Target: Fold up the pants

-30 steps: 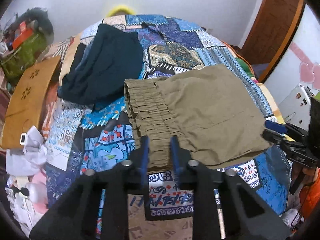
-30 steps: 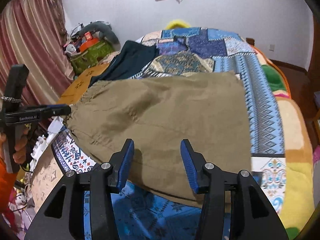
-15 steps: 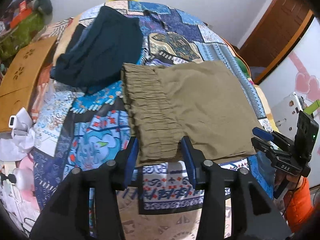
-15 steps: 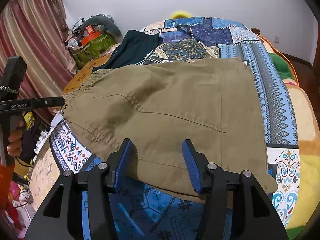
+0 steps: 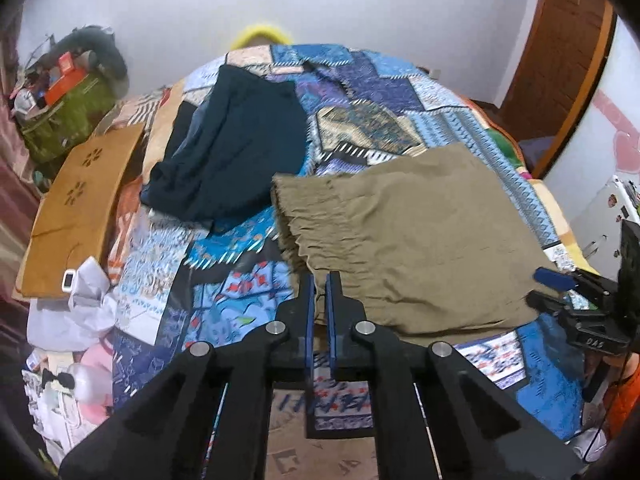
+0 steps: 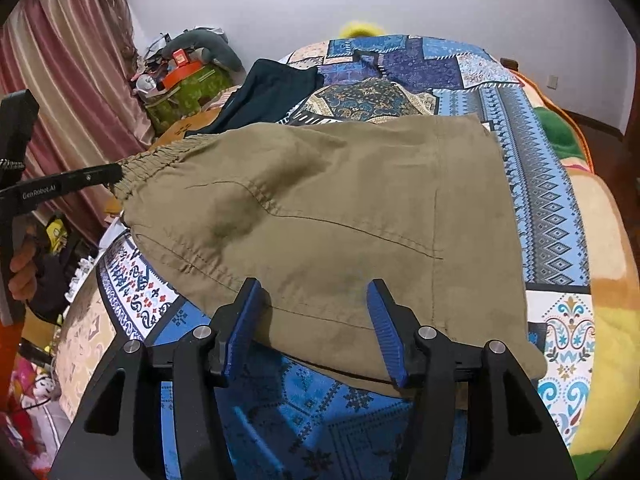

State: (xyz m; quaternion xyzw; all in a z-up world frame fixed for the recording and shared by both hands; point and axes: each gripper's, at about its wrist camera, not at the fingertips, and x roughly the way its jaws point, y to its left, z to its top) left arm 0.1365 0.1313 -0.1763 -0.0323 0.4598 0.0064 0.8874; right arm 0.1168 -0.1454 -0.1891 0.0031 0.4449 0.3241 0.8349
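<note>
Olive-green pants [image 5: 404, 236] lie folded on a patchwork bedspread [image 5: 224, 280], elastic waistband toward the left. My left gripper [image 5: 320, 280] is shut on the near corner of the waistband. In the right wrist view the same pants [image 6: 328, 208] fill the middle. My right gripper [image 6: 316, 296] is open, its blue pads astride the near hem of the pants. The left gripper [image 6: 108, 174] shows at the waistband corner there, and the right gripper [image 5: 552, 284] shows at the far right of the left wrist view.
A dark navy garment [image 5: 236, 140] lies on the bed beyond the pants. A wooden board [image 5: 76, 208] and white cloth [image 5: 80, 300] sit at the bed's left edge. A green bag with clutter [image 6: 188, 84] stands by the curtain [image 6: 68, 80].
My left gripper has closed on the waistband corner; it was open half a second ago. My right gripper has stayed open and crept closer onto the hem.
</note>
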